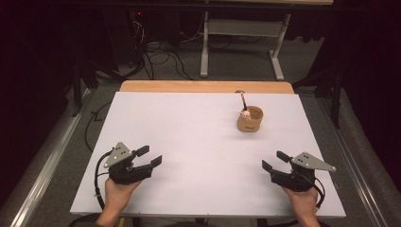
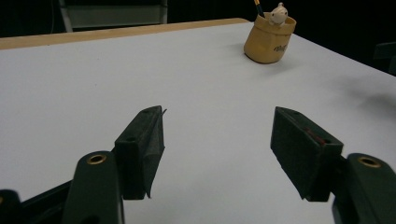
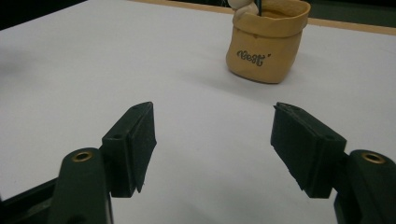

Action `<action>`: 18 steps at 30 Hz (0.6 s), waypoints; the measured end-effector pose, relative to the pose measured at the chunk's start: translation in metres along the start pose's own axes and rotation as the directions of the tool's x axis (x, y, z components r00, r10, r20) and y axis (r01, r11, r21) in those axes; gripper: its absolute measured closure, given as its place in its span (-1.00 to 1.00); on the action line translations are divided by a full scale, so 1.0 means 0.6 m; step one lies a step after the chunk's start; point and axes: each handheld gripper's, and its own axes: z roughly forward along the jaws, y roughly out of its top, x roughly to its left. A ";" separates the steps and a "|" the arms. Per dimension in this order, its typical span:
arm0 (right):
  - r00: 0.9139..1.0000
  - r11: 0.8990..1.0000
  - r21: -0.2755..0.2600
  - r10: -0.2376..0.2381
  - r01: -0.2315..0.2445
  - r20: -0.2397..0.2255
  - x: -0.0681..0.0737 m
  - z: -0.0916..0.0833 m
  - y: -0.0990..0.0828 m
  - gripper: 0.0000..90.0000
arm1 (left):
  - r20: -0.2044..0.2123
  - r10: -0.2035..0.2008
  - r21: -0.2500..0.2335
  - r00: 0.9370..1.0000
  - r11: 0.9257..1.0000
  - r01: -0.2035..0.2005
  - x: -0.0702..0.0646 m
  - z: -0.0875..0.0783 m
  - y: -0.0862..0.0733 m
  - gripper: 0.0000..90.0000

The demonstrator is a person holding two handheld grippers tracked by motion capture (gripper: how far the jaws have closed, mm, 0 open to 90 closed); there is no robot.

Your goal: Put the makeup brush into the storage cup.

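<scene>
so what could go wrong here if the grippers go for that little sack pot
1. The tan pot looks soft-walled and sack-shaped; a hard squeeze could dent it or tip it.
2. A pen and a small figure stick up from its mouth, so a jaw coming from above could knock them out.
3. The pot sits nearer the right gripper; the left gripper, also open, would have to reach across the white table.

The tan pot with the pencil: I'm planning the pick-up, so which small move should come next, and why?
Probably ease the right tool forward toward the tan pot. It stands upright on the white table, nearer that side, with a pencil in it. Both tools, the left tool too, are open, empty and well short of it.
</scene>
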 end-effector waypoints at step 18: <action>1.000 1.000 0.026 -0.007 0.008 -0.024 0.008 0.015 -0.009 -0.28 | -0.002 0.006 0.005 1.000 1.000 -0.006 -0.001 0.000 0.000 -0.22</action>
